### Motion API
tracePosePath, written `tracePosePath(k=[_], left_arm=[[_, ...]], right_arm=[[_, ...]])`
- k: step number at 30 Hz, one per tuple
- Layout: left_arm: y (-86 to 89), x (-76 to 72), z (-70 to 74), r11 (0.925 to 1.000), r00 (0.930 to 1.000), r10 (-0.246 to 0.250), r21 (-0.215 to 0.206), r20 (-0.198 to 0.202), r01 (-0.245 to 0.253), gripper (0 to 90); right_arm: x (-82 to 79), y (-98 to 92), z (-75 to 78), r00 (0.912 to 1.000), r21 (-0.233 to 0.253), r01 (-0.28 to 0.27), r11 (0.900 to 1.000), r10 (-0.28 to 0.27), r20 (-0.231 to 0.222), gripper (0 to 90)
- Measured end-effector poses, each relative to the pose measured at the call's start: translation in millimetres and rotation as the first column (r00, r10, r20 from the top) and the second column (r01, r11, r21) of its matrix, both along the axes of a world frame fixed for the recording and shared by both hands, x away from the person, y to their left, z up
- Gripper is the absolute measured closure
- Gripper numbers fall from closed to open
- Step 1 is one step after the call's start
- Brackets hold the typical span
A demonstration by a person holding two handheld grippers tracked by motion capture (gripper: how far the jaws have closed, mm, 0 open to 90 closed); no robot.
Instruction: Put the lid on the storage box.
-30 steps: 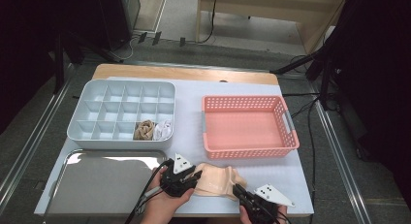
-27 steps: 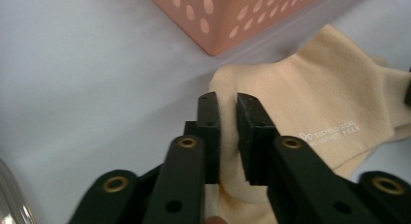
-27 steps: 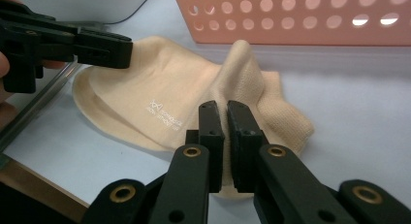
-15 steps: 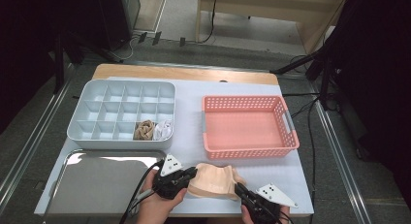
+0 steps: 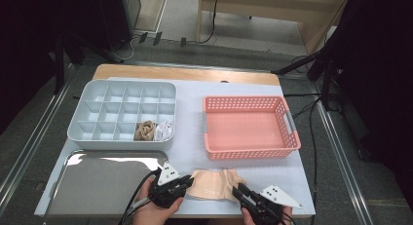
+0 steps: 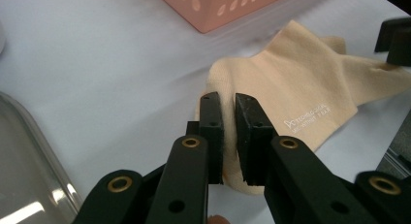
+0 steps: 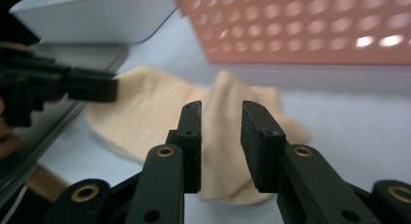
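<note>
The beige sock (image 5: 214, 184) lies at the table's near edge; the left gripper (image 6: 228, 132) pinches its end, the right gripper (image 7: 220, 136) spread beside it (printed lettering visible in the left gripper view).

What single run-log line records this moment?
left gripper: shut on beige sock | right gripper: open, at sock's other end | sock: on table

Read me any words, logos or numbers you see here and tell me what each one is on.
White logo mark and two short lines of print on the beige sock, next to the left claw: too small and blurred to read.
The same print on the sock in the high view: a faint white smear, unreadable.
No other text is visible.
</note>
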State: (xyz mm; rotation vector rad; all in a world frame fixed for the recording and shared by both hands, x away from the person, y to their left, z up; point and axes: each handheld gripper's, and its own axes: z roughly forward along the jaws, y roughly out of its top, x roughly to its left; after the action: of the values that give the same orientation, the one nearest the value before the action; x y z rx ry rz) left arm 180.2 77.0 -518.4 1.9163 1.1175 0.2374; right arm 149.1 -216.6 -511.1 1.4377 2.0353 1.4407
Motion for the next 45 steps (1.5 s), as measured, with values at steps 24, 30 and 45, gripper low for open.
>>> tracePosePath(k=[24, 30, 45], left_arm=[[8.2, 2.5, -4.4, 0.9996, 0.9989, 0.001, -0.028, -0.047, -0.003, 87.0], [10.7, 3.2, -4.3, 0.9996, 0.9989, 0.005, -0.027, -0.047, -0.006, 87.4], [14.4, 2.6, -2.4, 0.9989, 0.9990, -0.003, -0.047, -0.045, 0.001, 84.6]], right_arm=[[7.9, 12.5, -17.6, 0.9988, -0.137, 0.048, 0.989, -0.049, 0.002, 87.0], [7.4, 1.0, -11.7, 0.9963, -0.113, 0.086, 0.990, -0.084, 0.020, 87.1], [14.6, -4.2, -7.1, 0.9960, -0.083, 0.079, 0.993, -0.075, 0.048, 87.3]])
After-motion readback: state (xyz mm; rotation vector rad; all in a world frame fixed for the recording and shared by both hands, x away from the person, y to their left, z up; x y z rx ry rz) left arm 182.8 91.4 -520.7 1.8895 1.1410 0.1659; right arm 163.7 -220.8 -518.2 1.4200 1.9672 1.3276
